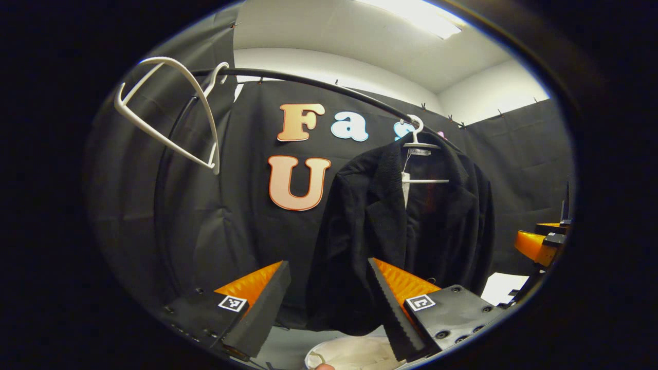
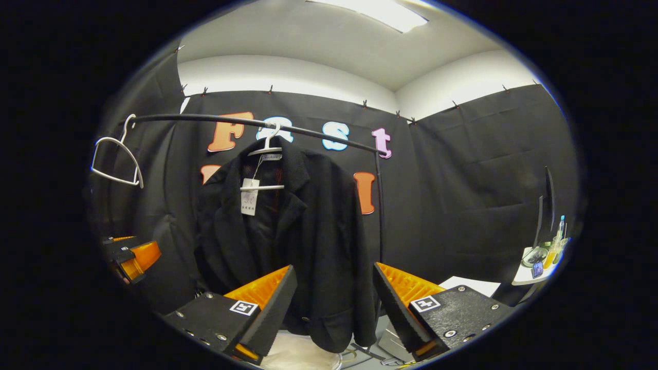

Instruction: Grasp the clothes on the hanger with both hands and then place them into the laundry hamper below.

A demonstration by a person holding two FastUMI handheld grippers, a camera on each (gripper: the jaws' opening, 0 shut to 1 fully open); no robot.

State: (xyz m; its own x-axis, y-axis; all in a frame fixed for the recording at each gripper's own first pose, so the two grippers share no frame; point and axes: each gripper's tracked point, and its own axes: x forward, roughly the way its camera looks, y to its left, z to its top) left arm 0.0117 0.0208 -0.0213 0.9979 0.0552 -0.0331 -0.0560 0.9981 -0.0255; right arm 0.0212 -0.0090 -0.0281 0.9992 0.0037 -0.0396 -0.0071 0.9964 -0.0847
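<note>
Cloth, plastic and metal on the rail

The jacket [image 2: 308, 231] was matt, nubbly black cloth; its hanger [image 2: 264, 149] smooth white plastic; the rail [image 2: 205, 119] dark smooth metal; a paper tag [image 2: 249, 203] hung inside.

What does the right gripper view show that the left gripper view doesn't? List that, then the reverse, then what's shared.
Right gripper view: a side table with bottles, the rail's upright post, and the left gripper at its left edge. Left gripper view: the right gripper at its right edge. Shared: the black jacket on its white hanger, an empty hanger, the rail, the hamper.
</note>
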